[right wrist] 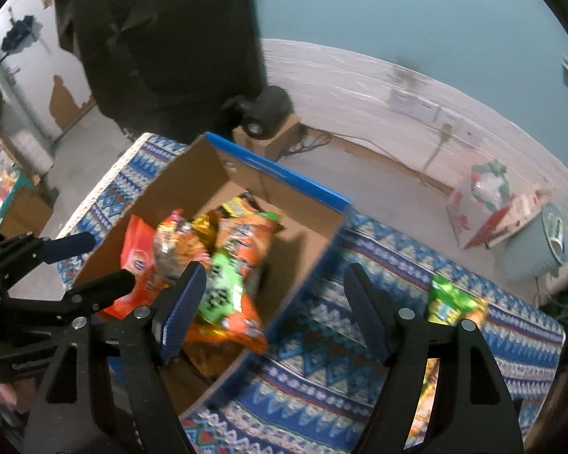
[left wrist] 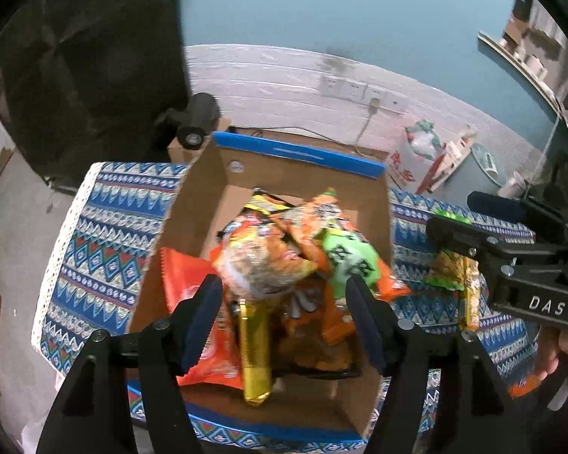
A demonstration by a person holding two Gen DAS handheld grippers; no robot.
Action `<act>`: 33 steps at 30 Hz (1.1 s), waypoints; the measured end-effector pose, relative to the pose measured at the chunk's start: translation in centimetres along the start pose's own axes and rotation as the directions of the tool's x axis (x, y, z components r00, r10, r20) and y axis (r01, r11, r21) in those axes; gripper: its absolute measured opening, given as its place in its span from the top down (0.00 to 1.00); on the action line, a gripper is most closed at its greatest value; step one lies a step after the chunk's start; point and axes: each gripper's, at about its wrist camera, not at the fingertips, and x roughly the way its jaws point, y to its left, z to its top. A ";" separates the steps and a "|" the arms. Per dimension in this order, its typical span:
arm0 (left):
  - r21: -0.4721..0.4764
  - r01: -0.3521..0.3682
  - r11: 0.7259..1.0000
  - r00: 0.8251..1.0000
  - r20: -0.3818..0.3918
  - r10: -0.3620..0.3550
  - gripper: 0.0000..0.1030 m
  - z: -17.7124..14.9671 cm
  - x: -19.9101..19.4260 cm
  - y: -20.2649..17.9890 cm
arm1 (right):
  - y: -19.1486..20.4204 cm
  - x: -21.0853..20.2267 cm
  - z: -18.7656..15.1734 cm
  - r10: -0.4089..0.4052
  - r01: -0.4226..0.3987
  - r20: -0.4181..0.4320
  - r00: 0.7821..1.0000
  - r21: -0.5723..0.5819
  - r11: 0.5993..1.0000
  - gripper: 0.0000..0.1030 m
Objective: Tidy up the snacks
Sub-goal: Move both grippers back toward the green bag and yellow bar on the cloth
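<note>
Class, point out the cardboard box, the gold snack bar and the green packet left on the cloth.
cardboard box [left wrist: 204, 204], left wrist view, inner left wall.
gold snack bar [left wrist: 254, 355], left wrist view, wrapper middle.
green packet [right wrist: 454, 304], right wrist view, upper face.

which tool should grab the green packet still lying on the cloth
Probably the right tool. It is open and empty over the cloth, with the green packet just beside its right finger. The left tool, also open, hangs over the box of snacks, farther from the packet.

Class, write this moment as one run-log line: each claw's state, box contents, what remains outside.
left claw: open, above cardboard box | right claw: open, empty | box: snack packets piled | outside: green packet on tablecloth
</note>
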 end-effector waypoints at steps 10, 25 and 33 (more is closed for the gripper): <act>0.089 0.025 0.996 1.000 -0.002 -0.025 0.33 0.2 0.2 -5.1 | -6.2 -1.3 -3.5 -0.054 0.056 -0.019 0.998 0.098 0.994 0.27; 0.230 0.053 0.972 0.998 -0.029 -0.048 0.33 -0.8 2.0 -13.7 | -13.7 -1.7 -9.4 -0.102 0.115 -0.073 0.992 0.207 0.972 0.27; 0.301 0.056 0.952 0.997 -0.071 -0.036 0.31 -2.0 4.2 -16.9 | -16.7 -0.9 -11.6 -0.110 0.135 -0.110 0.988 0.257 0.957 0.27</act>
